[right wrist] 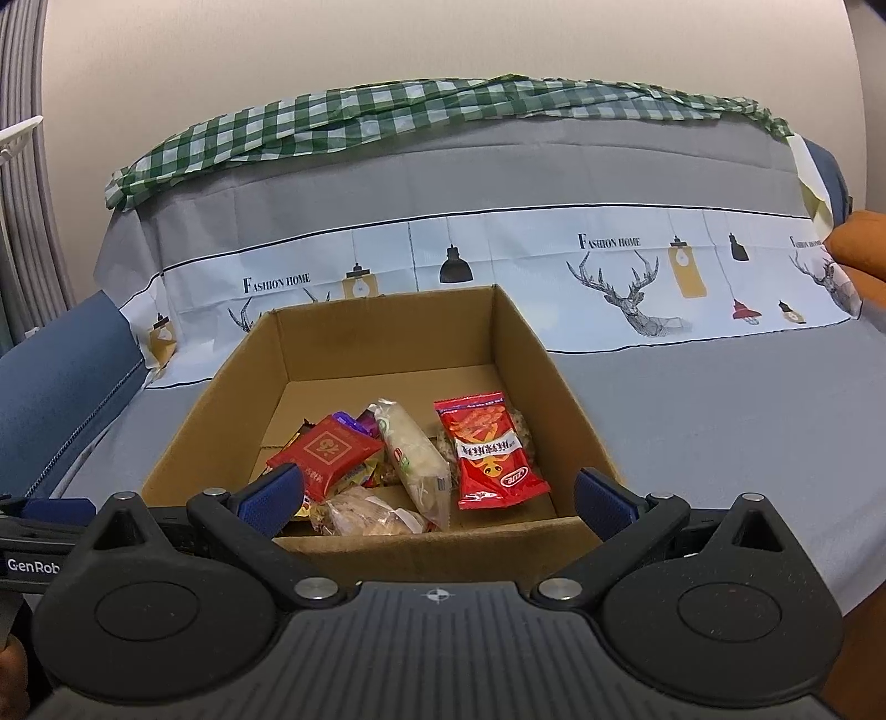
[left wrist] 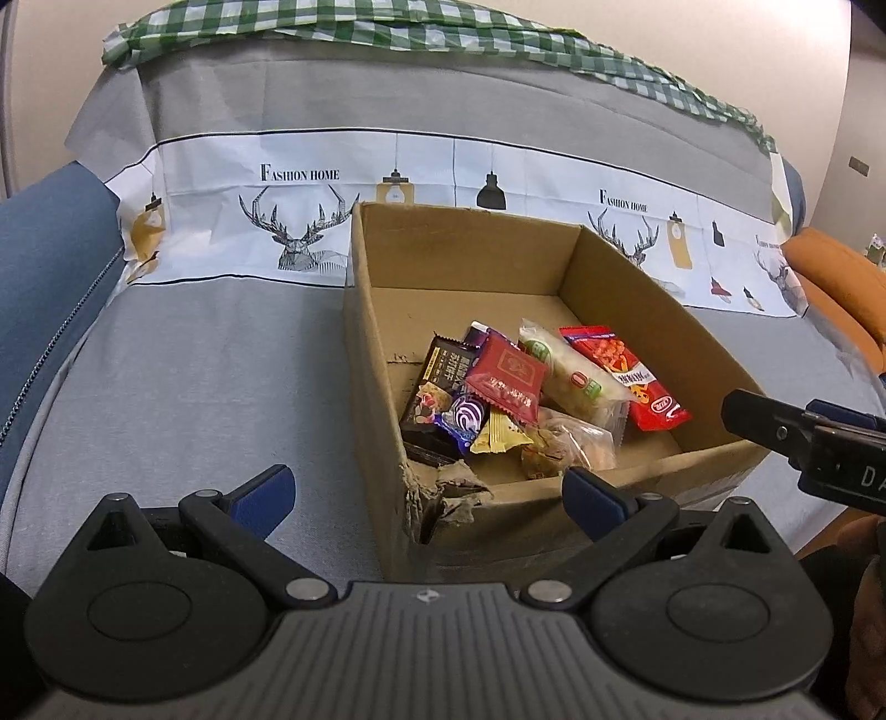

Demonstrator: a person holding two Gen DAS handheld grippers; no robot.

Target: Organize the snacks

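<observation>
An open cardboard box (left wrist: 459, 255) (right wrist: 387, 327) sits on a grey-covered sofa seat. Several snack packets lie heaped in its near part: a red square packet (left wrist: 506, 379) (right wrist: 326, 451), a long red packet (left wrist: 626, 379) (right wrist: 490, 451), a pale wrapped roll (left wrist: 570, 371) (right wrist: 415, 459), a dark bar (left wrist: 437, 387) and a clear bag (left wrist: 565, 443) (right wrist: 365, 512). My left gripper (left wrist: 429, 495) is open at the box's torn near corner, holding nothing. My right gripper (right wrist: 437, 498) is open over the near wall, empty. The right gripper's finger (left wrist: 775, 429) shows at the left wrist view's right edge.
The sofa cover (left wrist: 194, 387) (right wrist: 720, 421) carries a white band printed with deer and lamps. A green checked cloth (left wrist: 387, 27) (right wrist: 387, 111) drapes the backrest. A blue armrest (left wrist: 50, 266) is at left, an orange cushion (left wrist: 836, 277) at right.
</observation>
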